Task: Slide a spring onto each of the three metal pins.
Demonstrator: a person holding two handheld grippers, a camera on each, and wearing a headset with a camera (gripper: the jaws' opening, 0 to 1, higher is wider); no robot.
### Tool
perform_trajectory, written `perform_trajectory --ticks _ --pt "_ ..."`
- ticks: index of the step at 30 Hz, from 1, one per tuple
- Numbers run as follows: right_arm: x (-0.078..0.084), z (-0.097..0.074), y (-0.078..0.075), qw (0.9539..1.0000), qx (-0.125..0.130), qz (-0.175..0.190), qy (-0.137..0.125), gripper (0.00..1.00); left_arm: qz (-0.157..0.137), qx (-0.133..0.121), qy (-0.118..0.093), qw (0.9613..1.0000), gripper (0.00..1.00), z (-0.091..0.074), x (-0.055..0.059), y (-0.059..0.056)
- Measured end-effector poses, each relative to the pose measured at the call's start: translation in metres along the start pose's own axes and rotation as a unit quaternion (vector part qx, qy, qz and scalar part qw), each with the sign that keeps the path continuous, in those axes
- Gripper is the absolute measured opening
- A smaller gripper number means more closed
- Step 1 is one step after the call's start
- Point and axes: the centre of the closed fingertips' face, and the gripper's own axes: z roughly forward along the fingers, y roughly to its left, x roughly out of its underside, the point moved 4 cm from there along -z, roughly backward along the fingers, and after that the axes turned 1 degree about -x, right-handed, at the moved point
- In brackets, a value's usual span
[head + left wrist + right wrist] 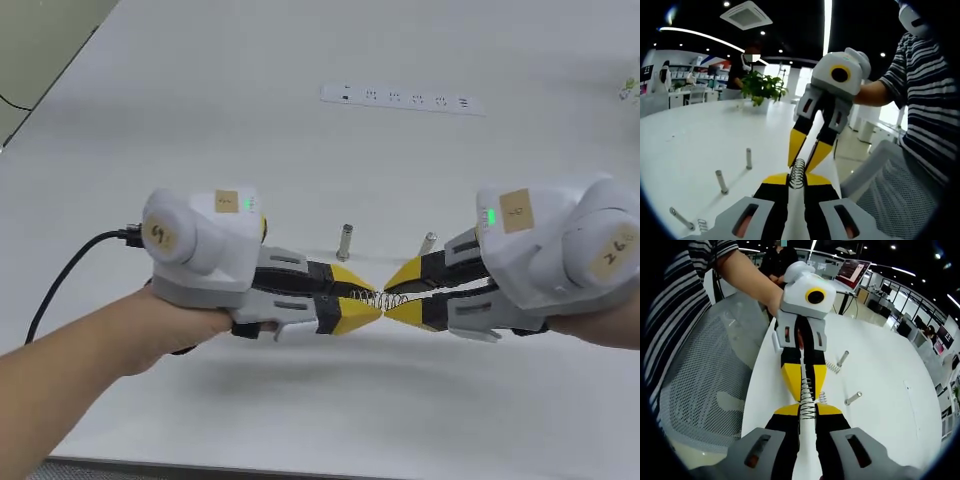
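In the head view the left gripper [372, 306] and the right gripper [396, 298] meet tip to tip above the near middle of the white table [300, 150]. A small spring [383, 297] stretches between them, each pair of yellow jaws pinched together on one end of it. Just beyond the tips an upright pin [345, 242] stands on the table, and a leaning pin [427, 243] is to its right. A white power strip [400, 98] lies far back, and a black cable [70, 275] trails from the left gripper. In the left gripper view its own jaws are closed on the near end of the spring, and the right gripper's jaws narrow onto the far end. To the left, two pins stand on the table and a third pin [681, 218] lies flat beside a loose spring [702, 225]. In the right gripper view its own jaws clamp the spring, the left gripper faces it, and a second loose spring [832, 366] lies near a pin on the right.
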Motion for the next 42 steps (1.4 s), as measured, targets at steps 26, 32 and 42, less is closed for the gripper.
perform_trajectory --ticks 26,32,42 --pt "0.003 0.001 0.006 0.9999 -0.004 -0.008 0.006 0.08 -0.004 0.01 0.01 0.9999 0.03 0.001 0.003 -0.002" --pt "0.007 0.0 0.006 1.0 -0.004 0.001 0.008 0.09 -0.003 0.01 0.013 0.9999 0.03 0.0 0.004 -0.003" --pt "0.013 0.001 0.007 1.0 -0.002 0.004 0.004 0.09 -0.006 0.011 0.015 0.9998 0.03 0.0 0.005 -0.004"
